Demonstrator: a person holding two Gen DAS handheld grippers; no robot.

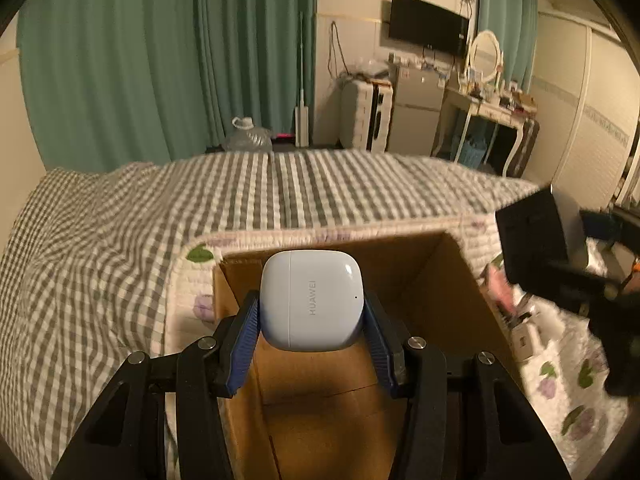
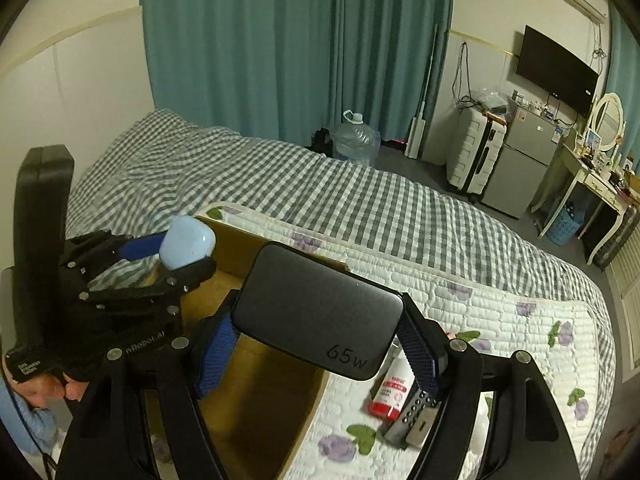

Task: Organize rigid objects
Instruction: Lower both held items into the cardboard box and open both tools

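My left gripper (image 1: 312, 312) is shut on a pale blue earbud case (image 1: 311, 300), held over the open cardboard box (image 1: 452, 280) on the bed. In the right wrist view that same left gripper (image 2: 182, 254) carries the earbud case (image 2: 186, 242) above the box's far left corner. My right gripper (image 2: 320, 336) is shut on a dark grey charger block (image 2: 316, 308) marked 65w, above the cardboard box (image 2: 256, 392). In the left wrist view the right gripper shows only as a blurred dark body at the right edge.
A red and white tube (image 2: 390, 394) and a metal clip-like piece (image 2: 412, 420) lie on the flowered quilt (image 2: 500, 320) right of the box. Checked bedding (image 1: 120, 220) spreads left and behind. A hand (image 2: 44, 388) holds the left gripper's grip.
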